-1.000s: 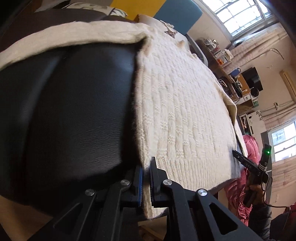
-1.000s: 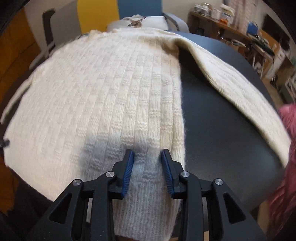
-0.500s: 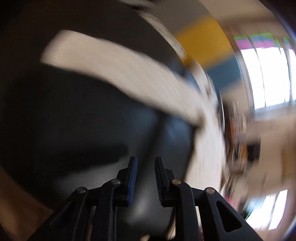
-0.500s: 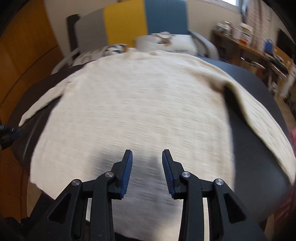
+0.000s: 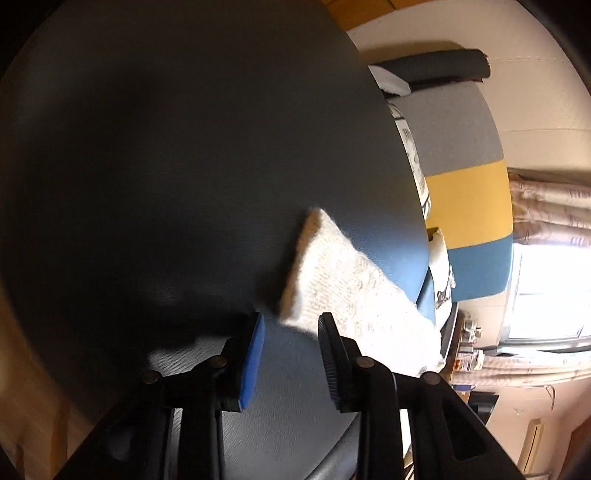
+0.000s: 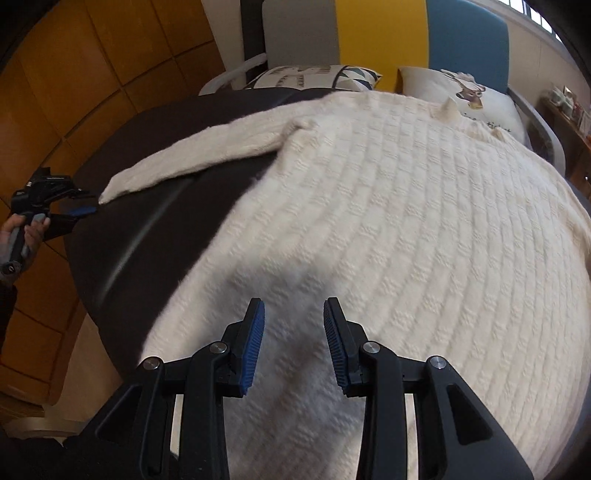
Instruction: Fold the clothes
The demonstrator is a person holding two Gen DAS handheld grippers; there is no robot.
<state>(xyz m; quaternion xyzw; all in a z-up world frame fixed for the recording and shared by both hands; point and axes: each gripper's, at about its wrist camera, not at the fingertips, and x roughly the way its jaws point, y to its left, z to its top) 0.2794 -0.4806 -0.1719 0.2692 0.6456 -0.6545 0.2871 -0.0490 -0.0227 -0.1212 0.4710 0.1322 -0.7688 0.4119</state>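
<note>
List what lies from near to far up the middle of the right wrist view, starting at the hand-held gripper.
right hand-held gripper → cream knit sweater spread on the dark table → deer-print cushion → the chair back with grey, yellow and blue panels.

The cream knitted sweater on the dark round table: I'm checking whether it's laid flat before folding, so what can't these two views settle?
- Cream knitted sweater, right wrist view: its near hem is hidden behind the right gripper; its right sleeve is cut off by the frame edge.
- Left wrist view: only the cuff end of the left sleeve shows on the dark round table; the body lies outside the frame.
- Left gripper, right wrist view: too small to read.
</note>
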